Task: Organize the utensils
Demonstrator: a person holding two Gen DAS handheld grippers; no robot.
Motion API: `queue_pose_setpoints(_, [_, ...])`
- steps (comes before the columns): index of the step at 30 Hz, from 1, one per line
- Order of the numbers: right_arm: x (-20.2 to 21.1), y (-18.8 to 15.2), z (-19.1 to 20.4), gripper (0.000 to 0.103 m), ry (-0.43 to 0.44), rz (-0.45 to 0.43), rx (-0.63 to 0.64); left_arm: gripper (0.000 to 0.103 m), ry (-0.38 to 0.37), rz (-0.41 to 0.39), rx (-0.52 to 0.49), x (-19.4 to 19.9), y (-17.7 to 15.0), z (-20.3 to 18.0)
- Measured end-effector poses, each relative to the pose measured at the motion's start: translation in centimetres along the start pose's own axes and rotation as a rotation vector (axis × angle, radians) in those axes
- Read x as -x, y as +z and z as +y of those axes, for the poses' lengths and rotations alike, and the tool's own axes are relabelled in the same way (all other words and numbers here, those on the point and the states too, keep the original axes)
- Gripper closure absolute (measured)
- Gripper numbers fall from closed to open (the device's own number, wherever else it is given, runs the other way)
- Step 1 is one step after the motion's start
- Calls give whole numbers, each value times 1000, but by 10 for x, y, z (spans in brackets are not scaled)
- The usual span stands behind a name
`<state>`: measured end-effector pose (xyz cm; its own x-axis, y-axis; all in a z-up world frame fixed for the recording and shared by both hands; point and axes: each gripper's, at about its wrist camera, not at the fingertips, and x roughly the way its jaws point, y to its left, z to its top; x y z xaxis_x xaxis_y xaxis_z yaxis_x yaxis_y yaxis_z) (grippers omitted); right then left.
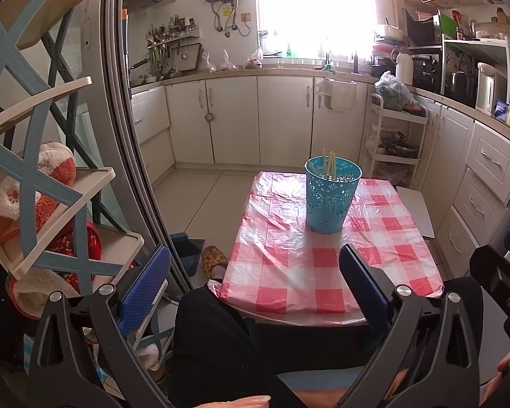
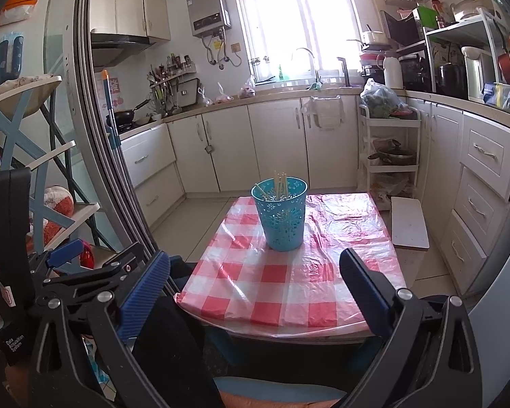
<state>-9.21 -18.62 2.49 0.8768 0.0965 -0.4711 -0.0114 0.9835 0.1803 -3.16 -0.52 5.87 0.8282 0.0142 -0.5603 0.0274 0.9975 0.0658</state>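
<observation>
at the centre of both views stands a small table (image 1: pixel 323 272) covered with a red-and-white checked plastic cloth (image 2: pixel 282 289), and on its far part sits a blue perforated basket (image 1: pixel 332 195), upright. several pale chopsticks (image 1: pixel 329 165) stand inside the basket, leaning against its wall, their tips poking just above the rim. the rest of the cloth is bare and wrinkled.

low in the left wrist view, the left gripper (image 1: pixel 255 284) is released: its jaws are spread wide, with a ribbed blue pad (image 1: pixel 146 289) at lower left and a dark finger at lower right, nothing between them. it hangs near the table's near edge, well apart from the basket. a dark trouser leg (image 1: pixel 214 340) fills the bottom middle, and a patterned slipper (image 1: pixel 214 256) shows on the floor just left of the table.

low in the right wrist view, the right gripper (image 2: pixel 255 284) is likewise spread wide and grasps nothing, also near the table's near edge. the other gripper's black body appears at the left of this frame.

a white board (image 2: pixel 409 224) lies just beside the table, at centre right. white kitchen cabinets (image 2: pixel 275 142) run across the background below a bright window (image 2: pixel 299 20), and a shelf rack (image 1: pixel 51 187) with soft items fills the left side.
</observation>
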Motion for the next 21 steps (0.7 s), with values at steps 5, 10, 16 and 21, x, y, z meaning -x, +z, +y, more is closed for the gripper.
queue_pose_setpoints(5, [-2,-1,0,7,-1,13,-5,8,-7,-13,-1,3,-2,1])
queue_pose_setpoints(10, [-3,-3,1,7,-3,23,-4,8,-7,-15,-2,4,-3,1])
queue_pose_setpoints(16, [-4,-3,2,7,-4,33,-3,8,-2,-13,13,3,-4,4])
queue_pose_setpoints(21, [-6,-4,4,7,-7,42,1,8,5,-10,4,2,-6,4])
